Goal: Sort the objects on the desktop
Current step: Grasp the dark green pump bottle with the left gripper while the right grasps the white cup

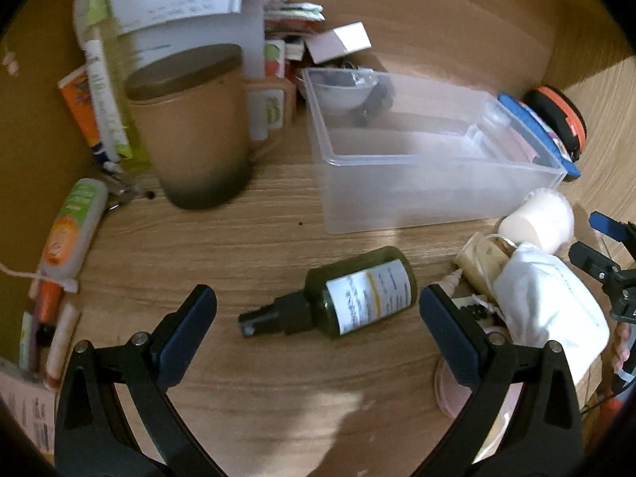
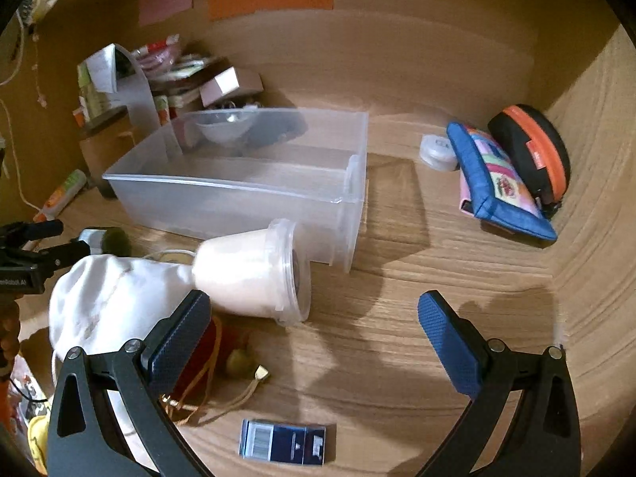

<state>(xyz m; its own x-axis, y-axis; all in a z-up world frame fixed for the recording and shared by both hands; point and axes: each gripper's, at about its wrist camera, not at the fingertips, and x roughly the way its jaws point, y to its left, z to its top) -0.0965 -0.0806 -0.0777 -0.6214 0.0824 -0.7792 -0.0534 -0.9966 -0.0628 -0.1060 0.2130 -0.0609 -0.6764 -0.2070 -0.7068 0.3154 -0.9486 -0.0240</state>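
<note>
- The right gripper [image 2: 314,328] hangs over a wooden desk [image 2: 397,318], jaws spread wide with nothing between them.
- A clear plastic bin [image 2: 238,190] sits ahead, a small bowl [image 2: 224,127] showing at its far end.
- A lidded white cup [image 2: 254,278] lies on its side just before the bin, touching a white cloth bag [image 2: 107,302].
- A dark blue box [image 2: 283,441] lies near the bottom edge.
- A blue pouch [image 2: 497,183] leans beside a black-and-orange case [image 2: 532,147] at the right.
</note>
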